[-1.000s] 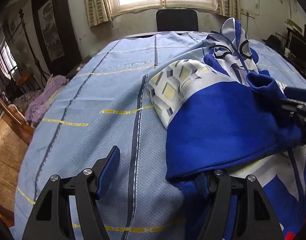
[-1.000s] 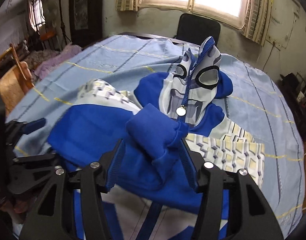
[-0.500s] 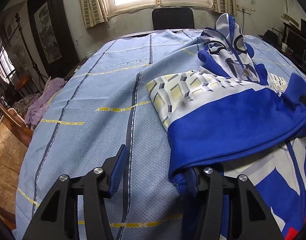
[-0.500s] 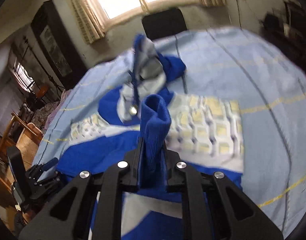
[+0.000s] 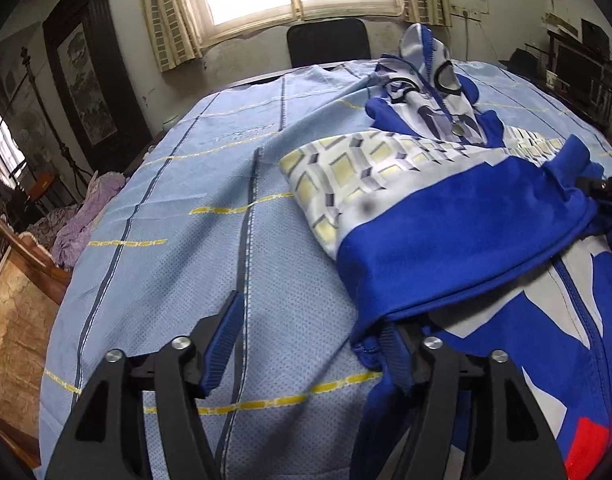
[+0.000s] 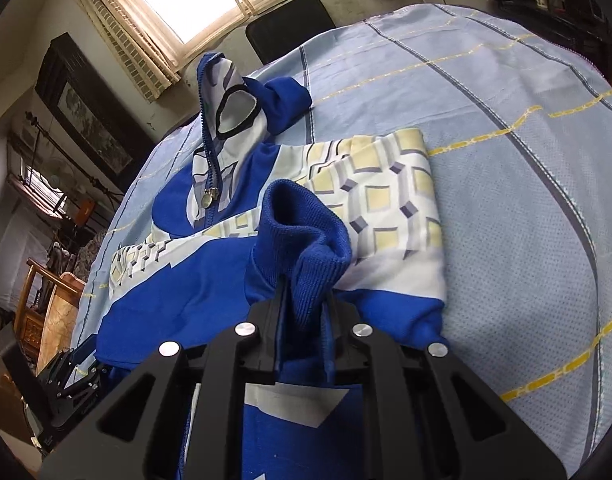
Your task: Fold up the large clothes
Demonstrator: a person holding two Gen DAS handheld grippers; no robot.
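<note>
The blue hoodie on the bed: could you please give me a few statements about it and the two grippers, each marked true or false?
1. The right gripper is shut on the hoodie's ribbed blue cuff. True.
2. The left gripper is clamped shut on the hem. False: its jaws stand wide apart, with blue fabric only against its right finger.
3. The hoodie lies on a light blue bedspread with yellow lines. True.
4. The zipper pull hangs in front of the hood. True.
5. The hood lies flat on the bed. False: it stands up in a peak.
</note>
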